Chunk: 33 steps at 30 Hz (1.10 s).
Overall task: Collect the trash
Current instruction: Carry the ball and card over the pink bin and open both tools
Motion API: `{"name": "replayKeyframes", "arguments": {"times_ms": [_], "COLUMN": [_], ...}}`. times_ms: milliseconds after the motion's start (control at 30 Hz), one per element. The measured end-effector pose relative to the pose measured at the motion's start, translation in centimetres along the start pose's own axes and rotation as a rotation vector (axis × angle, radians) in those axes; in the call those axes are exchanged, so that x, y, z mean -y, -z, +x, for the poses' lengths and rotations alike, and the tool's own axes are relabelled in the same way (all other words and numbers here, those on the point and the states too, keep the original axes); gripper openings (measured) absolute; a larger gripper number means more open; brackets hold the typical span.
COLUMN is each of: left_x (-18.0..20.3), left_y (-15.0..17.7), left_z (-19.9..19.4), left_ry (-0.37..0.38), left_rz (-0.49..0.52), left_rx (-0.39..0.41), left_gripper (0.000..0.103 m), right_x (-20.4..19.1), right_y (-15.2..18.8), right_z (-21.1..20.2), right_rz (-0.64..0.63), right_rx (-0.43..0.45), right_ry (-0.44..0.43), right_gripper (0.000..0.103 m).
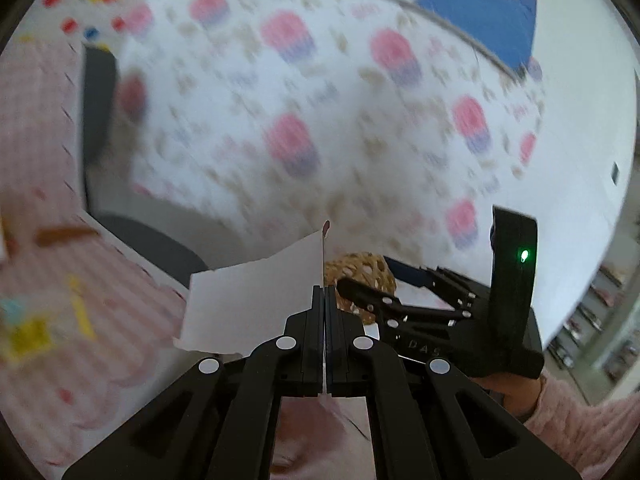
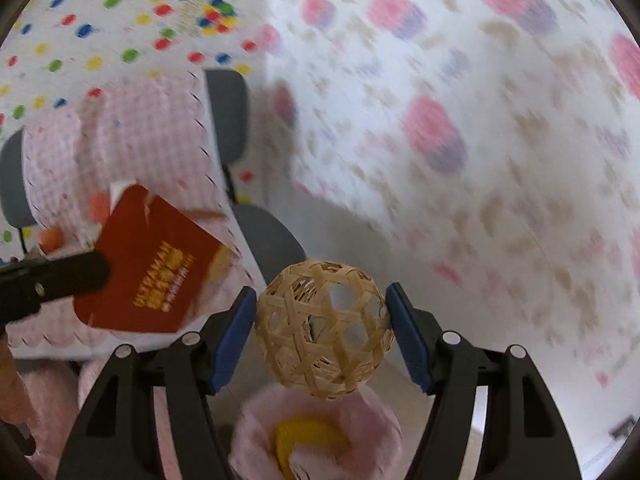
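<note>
Room: a white cloth with pink and purple blobs [image 2: 460, 128] is filling most of both views, blurred; a white cloth with coloured dots [image 2: 100, 20] is lying beyond it at the upper left.
Chair: a grey chair [image 2: 228, 112] is standing beside the patterned cloth, with a pink checked cover [image 2: 132, 136] draped over it.
Sleeve: a person's pink sleeve [image 1: 580, 424] is showing at the lower right of the left wrist view, behind the right-hand tool.
Left gripper [image 1: 324, 292]: its black jaws are pressing tight together on a paper card [image 1: 248, 304]; the card is showing white in the left wrist view and red with gold lettering [image 2: 152, 268] in the right wrist view, sticking out past the jaws in front of the chair cover.
Right gripper [image 2: 322, 328]: its blue-padded jaws are standing fairly wide, clamping a woven wicker ball [image 2: 324, 328] from both sides, pads touching the weave.
Ball: it is being held in the air, just beside the card, above something pink and yellow too blurred to name.
</note>
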<state>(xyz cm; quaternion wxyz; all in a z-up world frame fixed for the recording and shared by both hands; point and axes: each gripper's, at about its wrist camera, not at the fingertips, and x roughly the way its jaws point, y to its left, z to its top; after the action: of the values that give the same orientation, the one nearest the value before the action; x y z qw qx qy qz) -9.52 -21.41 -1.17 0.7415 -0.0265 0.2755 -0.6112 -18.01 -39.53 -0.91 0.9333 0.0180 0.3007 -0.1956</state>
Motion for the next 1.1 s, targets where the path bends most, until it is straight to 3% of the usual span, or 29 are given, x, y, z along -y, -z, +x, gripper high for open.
{"name": "replayKeyframes", "arguments": {"times_ms": [100,333,600,700,833,967,1100], "left_x": [0.5,-1.1,-3.5,-4.2,-4.7,-5.1,-5.5], "left_y": [2.8,7.9,9.0,8.8,8.4,7.6,6.8], "left_z": [3.0,8.3,11.4,11.9,11.8,10.5,7.8], "left_ry": [0.045,0.041,0.010,-0.009,-0.027,-0.070,-0.202], "left_rz": [-0.017,-0.066,-0.105,-0.121,-0.132,-0.138,-0.092], "left_rx": [-0.083,-0.253,-0.328,-0.338,-0.323,-0.291,-0.249], "left_gripper": [0.001,0.001,0.002,0.008,0.030,0.031,0.031], "right_x": [1.8,3.6,3.8,4.5,5.1,5.4,5.2], "right_y": [3.3,8.4,10.2,10.3,10.3,10.0,9.3], "right_z": [0.0,2.4,5.3,6.2,6.4,5.9,5.2], "right_rz": [0.048,0.133,0.160,0.193,0.223,0.221,0.208], "right_rx": [-0.068,-0.185,-0.243,-0.253,-0.256,-0.243,-0.220], "right_ry": [0.019,0.008,-0.028,-0.033,-0.032,-0.007,0.005], "right_gripper": [0.066,0.066,0.067,0.069,0.072,0.072,0.072]}}
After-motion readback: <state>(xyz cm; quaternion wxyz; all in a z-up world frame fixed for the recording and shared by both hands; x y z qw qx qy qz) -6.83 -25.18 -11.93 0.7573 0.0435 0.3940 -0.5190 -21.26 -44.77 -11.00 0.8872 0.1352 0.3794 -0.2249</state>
